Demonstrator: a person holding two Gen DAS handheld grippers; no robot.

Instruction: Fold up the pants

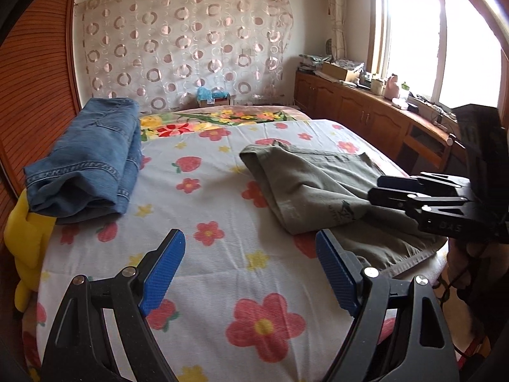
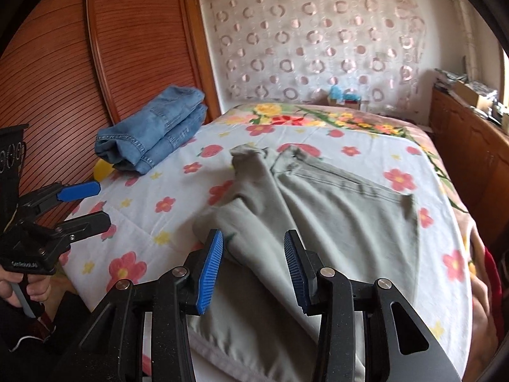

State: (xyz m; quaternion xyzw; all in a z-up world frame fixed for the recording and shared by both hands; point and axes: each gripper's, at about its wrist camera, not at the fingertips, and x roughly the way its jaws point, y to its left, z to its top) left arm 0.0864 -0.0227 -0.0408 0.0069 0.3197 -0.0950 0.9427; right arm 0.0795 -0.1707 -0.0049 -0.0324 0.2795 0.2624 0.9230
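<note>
Right gripper (image 2: pixel 253 269): jaws held wide apart, nothing gripped, poised over near folded edge of olive pants (image 2: pixel 334 222) | left gripper (image 1: pixel 251 269): spread wide, nothing held, pants beside it to the right | pants: partly folded, laid on floral bedsheet (image 1: pixel 206 286) | folded jeans (image 1: pixel 92 159) seen beyond.

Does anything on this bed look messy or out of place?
Only slightly. The green pants lie half-folded, their far end bunched and crooked. A yellow toy is wedged under the folded jeans at the bed's edge. Both grippers, left and right, are open.
</note>
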